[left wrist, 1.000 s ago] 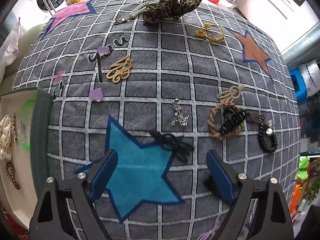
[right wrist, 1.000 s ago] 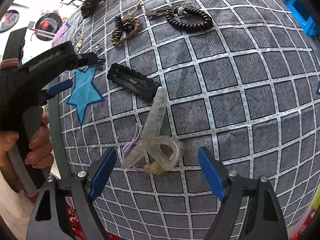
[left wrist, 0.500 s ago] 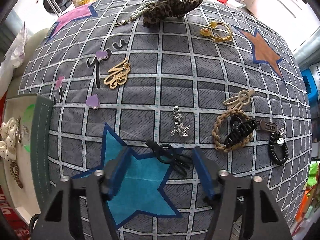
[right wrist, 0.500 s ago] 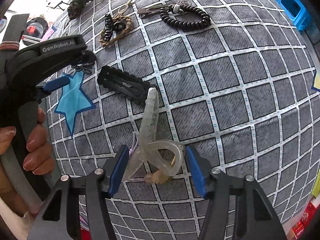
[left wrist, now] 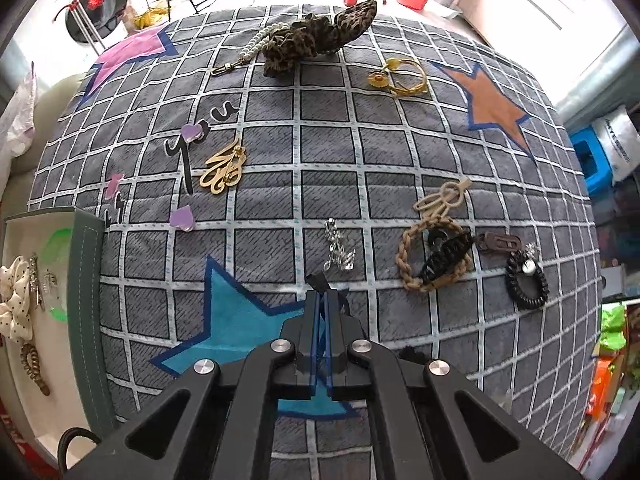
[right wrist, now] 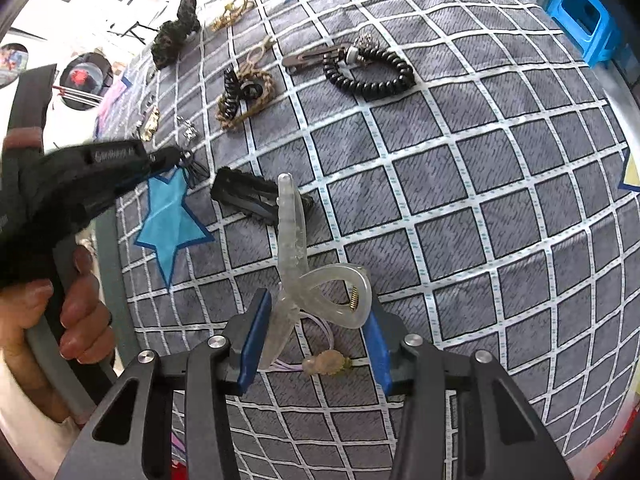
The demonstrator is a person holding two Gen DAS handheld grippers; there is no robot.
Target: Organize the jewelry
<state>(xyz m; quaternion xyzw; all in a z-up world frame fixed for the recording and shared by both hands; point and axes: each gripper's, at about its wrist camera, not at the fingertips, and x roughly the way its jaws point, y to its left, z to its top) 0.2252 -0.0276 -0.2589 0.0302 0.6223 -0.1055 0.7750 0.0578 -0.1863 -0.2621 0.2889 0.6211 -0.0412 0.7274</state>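
Observation:
My left gripper (left wrist: 322, 300) is shut on a black bow hair clip (left wrist: 318, 282) over the blue star of the grey checked cloth (left wrist: 328, 152); the clip is mostly hidden by the fingers. In the right wrist view that gripper (right wrist: 160, 158) holds the black bow clip (right wrist: 192, 166) just off the cloth. My right gripper (right wrist: 316, 320) is shut on a clear plastic claw clip (right wrist: 320, 276) that sticks up between the pads. A white tray (left wrist: 24, 352) at the left edge holds a dotted scrunchie (left wrist: 14, 304).
On the cloth lie a leopard scrunchie (left wrist: 316, 40), gold bangle (left wrist: 400, 76), gold leaf clip (left wrist: 224, 168), silver chain (left wrist: 340, 248), braided ring with black claw clip (left wrist: 436, 260), black coil tie (left wrist: 526, 280), a black snap clip (right wrist: 248, 196) and a thin lilac elastic (right wrist: 320, 356).
Both grippers closed: the left onto the black bow clip, the right onto the clear claw clip, which has tipped up off the cloth.

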